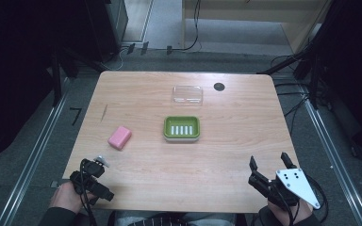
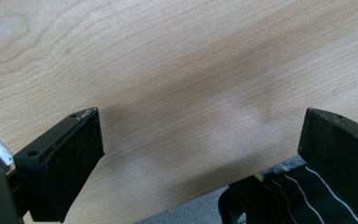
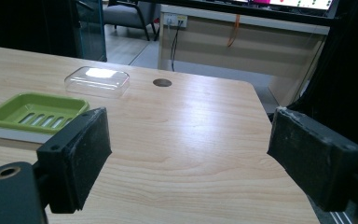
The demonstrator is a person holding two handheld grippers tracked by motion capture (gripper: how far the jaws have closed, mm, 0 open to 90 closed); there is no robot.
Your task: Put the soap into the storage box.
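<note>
A pink soap bar (image 1: pixel 119 137) lies on the left half of the wooden table (image 1: pixel 226 155). A green soap dish (image 1: pixel 182 128) with a slotted floor sits at the table's middle, and a clear plastic lid (image 1: pixel 187 94) lies behind it. My left gripper (image 1: pixel 96 181) is at the near left corner, open, with bare wood between its jaws (image 2: pixel 203 126). My right gripper (image 1: pixel 269 161) is at the near right edge, open and empty (image 3: pixel 189 126), pointing across the table. From it, the dish (image 3: pixel 32 114) and lid (image 3: pixel 97 80) lie ahead to the left.
A dark round hole (image 1: pixel 219 86) marks the table's far right part. Cables and dark stands ring the table on the floor. A pale cabinet (image 3: pixel 242 44) stands beyond the far edge. The table's near edge and dark striped clothing (image 2: pixel 303 196) show under the left gripper.
</note>
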